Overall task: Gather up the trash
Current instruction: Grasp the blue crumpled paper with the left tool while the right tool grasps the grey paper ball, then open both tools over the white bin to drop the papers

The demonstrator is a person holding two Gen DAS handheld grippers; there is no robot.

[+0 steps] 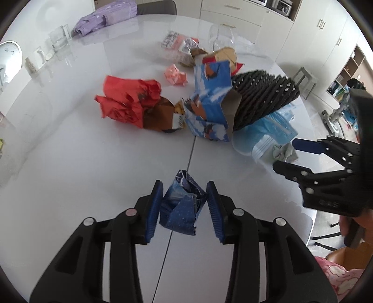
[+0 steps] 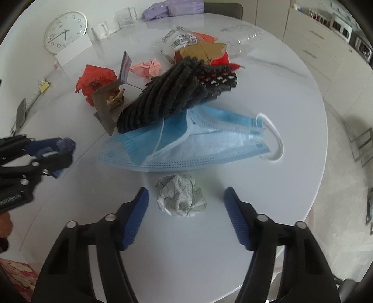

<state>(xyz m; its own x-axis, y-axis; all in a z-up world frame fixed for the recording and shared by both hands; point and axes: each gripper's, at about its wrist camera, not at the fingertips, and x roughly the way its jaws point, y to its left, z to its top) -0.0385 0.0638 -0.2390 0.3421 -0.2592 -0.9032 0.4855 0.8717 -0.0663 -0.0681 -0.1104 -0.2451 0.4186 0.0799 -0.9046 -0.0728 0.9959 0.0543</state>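
Observation:
My left gripper (image 1: 184,205) is shut on a crumpled dark blue paper scrap (image 1: 183,207), just above the white table (image 1: 81,163). It also shows in the right wrist view (image 2: 61,155) at the left edge. My right gripper (image 2: 186,209) is open, its fingers on either side of a crumpled white printed paper ball (image 2: 181,198), not touching it. Behind the ball lies a light blue face mask (image 2: 186,144). A pile beyond holds a black woven mat (image 2: 172,93), a torn blue box (image 1: 209,105), red paper (image 1: 128,102) and a pink paper ball (image 1: 176,75).
A wall clock (image 2: 65,31), a glass cup (image 2: 124,15) and a purple bag (image 2: 172,8) sit at the table's far side. A clear plastic bottle (image 2: 242,37) lies behind the pile. The table edge curves close on the right (image 2: 319,163).

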